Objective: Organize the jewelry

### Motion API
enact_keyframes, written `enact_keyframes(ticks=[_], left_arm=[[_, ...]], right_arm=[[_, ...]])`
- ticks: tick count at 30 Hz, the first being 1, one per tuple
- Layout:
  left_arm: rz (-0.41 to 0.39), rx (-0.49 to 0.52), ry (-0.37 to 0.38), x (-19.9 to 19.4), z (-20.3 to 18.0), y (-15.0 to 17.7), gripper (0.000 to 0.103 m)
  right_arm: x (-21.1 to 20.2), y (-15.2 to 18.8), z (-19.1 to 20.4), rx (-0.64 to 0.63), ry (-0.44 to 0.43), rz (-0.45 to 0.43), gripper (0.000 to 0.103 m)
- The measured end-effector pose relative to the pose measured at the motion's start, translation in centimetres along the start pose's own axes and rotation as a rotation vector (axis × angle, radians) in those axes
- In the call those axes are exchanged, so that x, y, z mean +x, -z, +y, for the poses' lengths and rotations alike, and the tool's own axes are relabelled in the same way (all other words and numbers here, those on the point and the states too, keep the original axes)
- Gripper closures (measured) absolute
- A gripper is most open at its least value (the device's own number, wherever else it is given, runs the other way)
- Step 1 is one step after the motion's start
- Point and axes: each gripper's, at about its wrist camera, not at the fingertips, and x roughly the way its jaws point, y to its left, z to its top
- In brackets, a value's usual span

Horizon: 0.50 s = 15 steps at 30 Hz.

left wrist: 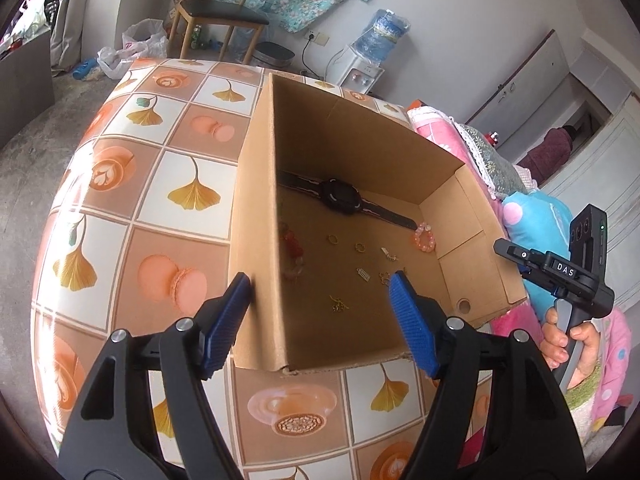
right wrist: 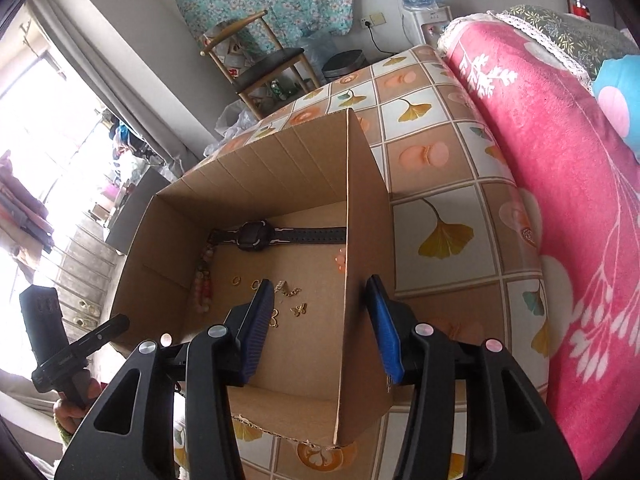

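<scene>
Left wrist view
- my left gripper (left wrist: 320, 284): jaws apart, astride the left wall of the cardboard box (left wrist: 256, 216); one blue pad outside the wall, the other over the box floor. Pads not pressing on it, nothing held.
- box: open top, on the tiled table cloth (left wrist: 160, 184).
- watch (left wrist: 340, 196): flat along the far wall, 12 o'clock from my fingertips.
- pink bead bracelet (left wrist: 425, 238): far right corner, 2 o'clock.
- gold rings (left wrist: 333, 239): mid floor, small gold charms (left wrist: 339, 303) nearer me.
- reddish bead strand (left wrist: 292, 248): by the left wall, blurred.
- my right gripper (left wrist: 552, 268): at 3 o'clock beyond the box, in my right hand (left wrist: 568, 344).

Right wrist view
- right gripper (right wrist: 320, 284): jaws apart, astride the right wall of the box (right wrist: 364, 240); no grip, nothing held.
- watch (right wrist: 256, 236): far wall, 11 o'clock.
- bead strand (right wrist: 202, 280): left wall, 9 o'clock.
- gold butterfly charm (right wrist: 299, 309): just beside my left pad.
- left gripper (right wrist: 60, 340): at 8 o'clock, jaws not visible here.
- pink blanket (right wrist: 560, 200): at 3 o'clock.
</scene>
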Motion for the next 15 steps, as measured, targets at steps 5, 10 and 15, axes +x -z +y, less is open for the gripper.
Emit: enact_keyframes(ticks=[5, 10, 15], left_arm=[[0.015, -0.005, -0.010, -1.5, -0.1, 1.7, 0.036], [0.021, -0.027, -0.012, -3.3, -0.1, 3.9, 0.036], [0.019, -0.050, -0.022, -4.8, 0.0, 5.8, 0.036]], right_arm=[[-0.5, 1.2, 0.2, 0.001, -0.005, -0.001, 0.055], [-1.6, 3.2, 0.5, 0.011, -0.019, 0.000, 0.055], [-3.0, 5.6, 1.1, 0.027, -0.016, -0.001, 0.055]])
